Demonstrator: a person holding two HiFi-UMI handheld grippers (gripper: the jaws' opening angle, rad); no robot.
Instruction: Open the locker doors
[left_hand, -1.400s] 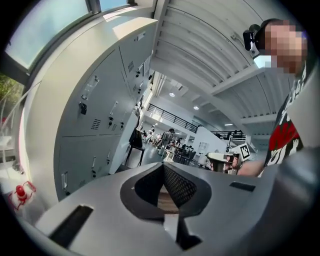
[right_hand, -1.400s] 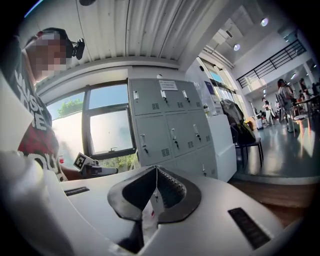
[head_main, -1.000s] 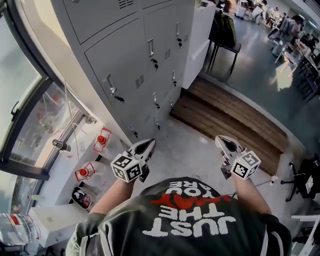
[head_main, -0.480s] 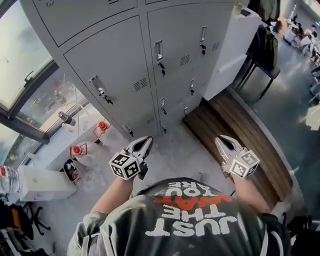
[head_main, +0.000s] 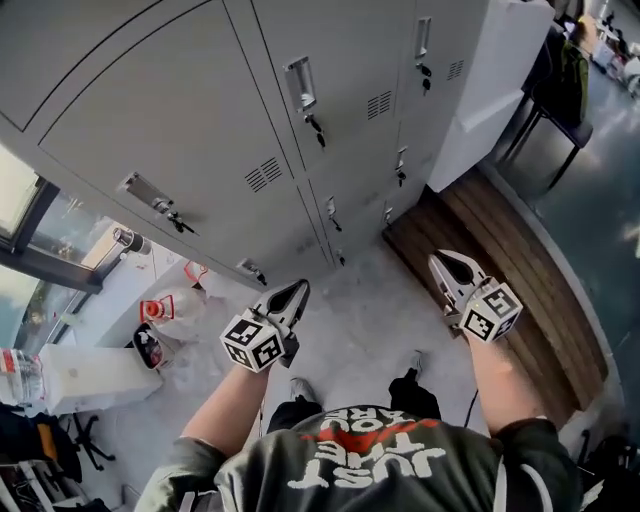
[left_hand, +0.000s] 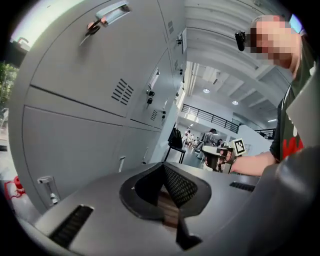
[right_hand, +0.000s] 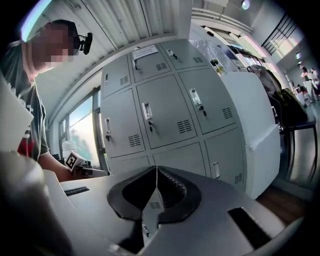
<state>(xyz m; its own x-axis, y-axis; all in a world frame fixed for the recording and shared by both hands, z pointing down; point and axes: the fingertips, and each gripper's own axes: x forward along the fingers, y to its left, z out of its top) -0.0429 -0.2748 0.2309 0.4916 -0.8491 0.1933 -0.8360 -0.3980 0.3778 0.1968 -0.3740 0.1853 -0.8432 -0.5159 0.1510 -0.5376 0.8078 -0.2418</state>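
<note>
Standing ahead of the person is one big grey block of lockers (head_main: 200, 110). In the right gripper view nine doors (right_hand: 165, 120) show, in three rows of three. Every door that shows is shut, so what is inside them cannot be seen. Each door in clear sight has one handle (head_main: 299, 82), and a small key (head_main: 316, 130) hangs under it.

One tall white cabinet (head_main: 490, 80) stands just beside the lockers. One long wooden step (head_main: 510, 260) lies on the grey floor (head_main: 370, 310) below it. One dark chair (head_main: 560, 110) stands near the cabinet with a bag (head_main: 572, 65) on it. One white box (head_main: 90, 375) sits low down on the other side, by the window.

Two grippers are held out over the floor. The left gripper (head_main: 298, 290) is clenched tight with nothing in it. The right gripper (head_main: 440, 262) is clenched too, and it is empty as well. Both point at the lockers but are well apart from the doors.
</note>
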